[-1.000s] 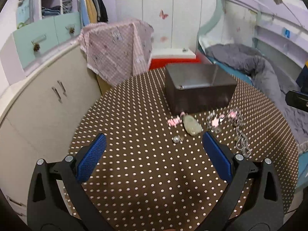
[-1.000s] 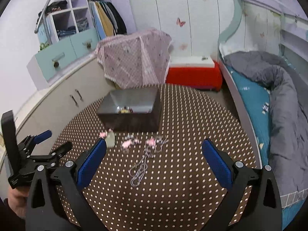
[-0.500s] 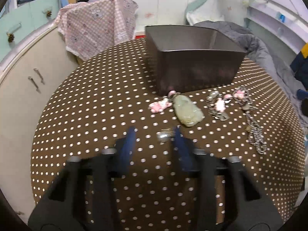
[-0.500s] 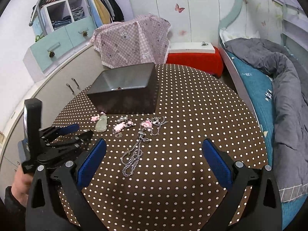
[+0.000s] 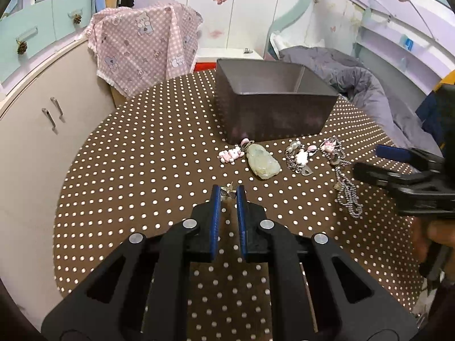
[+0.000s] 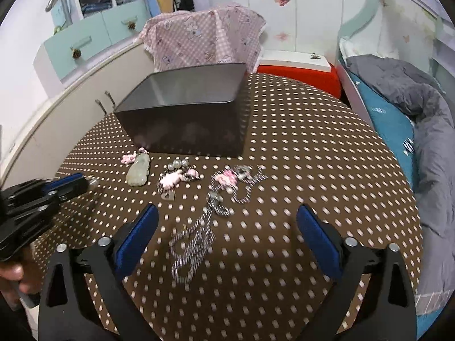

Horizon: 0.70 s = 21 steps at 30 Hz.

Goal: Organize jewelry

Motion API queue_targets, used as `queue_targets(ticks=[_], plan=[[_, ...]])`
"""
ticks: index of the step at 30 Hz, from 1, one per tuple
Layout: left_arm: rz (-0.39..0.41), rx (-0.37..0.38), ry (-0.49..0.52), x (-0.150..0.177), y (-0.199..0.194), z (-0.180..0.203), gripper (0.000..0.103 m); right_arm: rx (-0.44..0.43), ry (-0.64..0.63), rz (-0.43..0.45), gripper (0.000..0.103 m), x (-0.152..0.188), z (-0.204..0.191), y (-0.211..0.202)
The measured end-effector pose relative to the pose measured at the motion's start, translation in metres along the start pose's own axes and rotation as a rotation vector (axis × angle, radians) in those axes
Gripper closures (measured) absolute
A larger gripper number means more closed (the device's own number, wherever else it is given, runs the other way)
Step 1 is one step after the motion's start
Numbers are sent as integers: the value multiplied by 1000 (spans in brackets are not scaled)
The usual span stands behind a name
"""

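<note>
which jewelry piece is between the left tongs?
The small silver trinket, pinched at the left tongs' tips, apart from the row of pieces beside the dark box.

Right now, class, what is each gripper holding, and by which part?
The left gripper pinches a small silver trinket at its fingertips; which part cannot be told. The right gripper holds nothing, open above the chain necklace.

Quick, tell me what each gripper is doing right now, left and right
Left gripper: shut on the small silver trinket.
Right gripper: open, nothing gripped; its jaws have just been closing slightly, above the silver chain.
</note>
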<state>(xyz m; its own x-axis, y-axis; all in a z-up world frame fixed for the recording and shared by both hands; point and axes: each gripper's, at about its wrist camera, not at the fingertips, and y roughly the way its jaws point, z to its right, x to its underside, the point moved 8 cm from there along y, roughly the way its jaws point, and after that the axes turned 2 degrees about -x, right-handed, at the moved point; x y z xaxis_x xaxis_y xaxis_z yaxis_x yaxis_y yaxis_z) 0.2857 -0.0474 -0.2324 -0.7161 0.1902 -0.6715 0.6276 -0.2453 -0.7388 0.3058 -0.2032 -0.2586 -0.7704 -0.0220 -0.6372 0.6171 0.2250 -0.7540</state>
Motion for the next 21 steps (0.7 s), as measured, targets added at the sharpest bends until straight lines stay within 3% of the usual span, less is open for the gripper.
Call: queue_targets(ticks=[1, 3, 4, 5, 6, 13, 21], plan=[[6, 2, 3, 0, -4, 1, 91, -1, -5, -6, 23, 0, -2, 5], [9, 6, 6, 1, -7, 1, 91, -4, -32, -36, 45, 2, -5, 19], [10, 7, 7, 2, -9, 2, 91, 22, -55, -30, 58, 2, -5, 21], [11, 7, 8, 3, -10, 0, 91, 17, -65, -32, 78, 4, -7, 19], [12, 8, 9, 3, -11, 1, 91, -7, -55, -37, 87, 5, -7, 16], [45, 29, 0, -7, -24, 4, 91, -74, -49, 51, 88, -4, 1, -43], [115, 40, 9, -31, -49, 9, 91, -231, -25, 176, 91, -46, -1, -112]])
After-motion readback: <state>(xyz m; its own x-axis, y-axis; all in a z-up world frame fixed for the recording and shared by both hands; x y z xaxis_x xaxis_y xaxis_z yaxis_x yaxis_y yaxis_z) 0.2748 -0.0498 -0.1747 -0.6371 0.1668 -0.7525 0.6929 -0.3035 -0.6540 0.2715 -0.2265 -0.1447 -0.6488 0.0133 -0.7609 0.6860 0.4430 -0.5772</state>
